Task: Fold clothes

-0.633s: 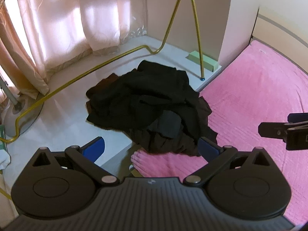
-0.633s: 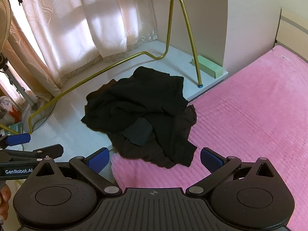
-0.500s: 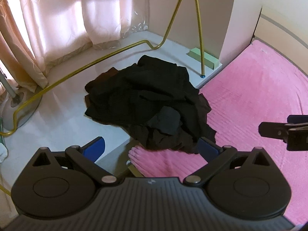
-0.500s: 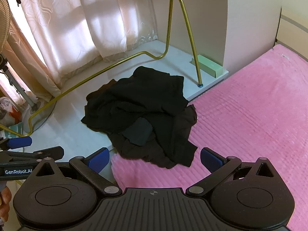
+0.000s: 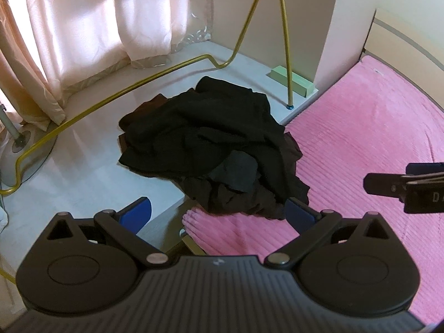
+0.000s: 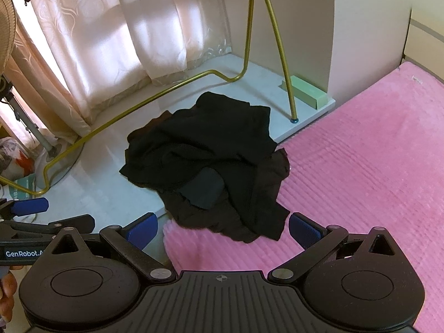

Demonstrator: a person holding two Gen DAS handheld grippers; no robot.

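A crumpled heap of black clothes (image 5: 211, 149) is seen lying half on the pale ledge (image 5: 83, 172) by the curtain (image 5: 91, 22) and half on the corner of the pink bed (image 5: 374, 138), while the left tongs (image 5: 216, 211) and the right tongs (image 6: 223, 226) are both held spread wide and empty, near the heap's front edge but not touching it. Because several dark garments appear to be tangled together, more than one layer could be pinched at once, so that the whole pile would be dragged. The part overhanging the gap between ledge and bed could also be pulled off the edge and dropped.
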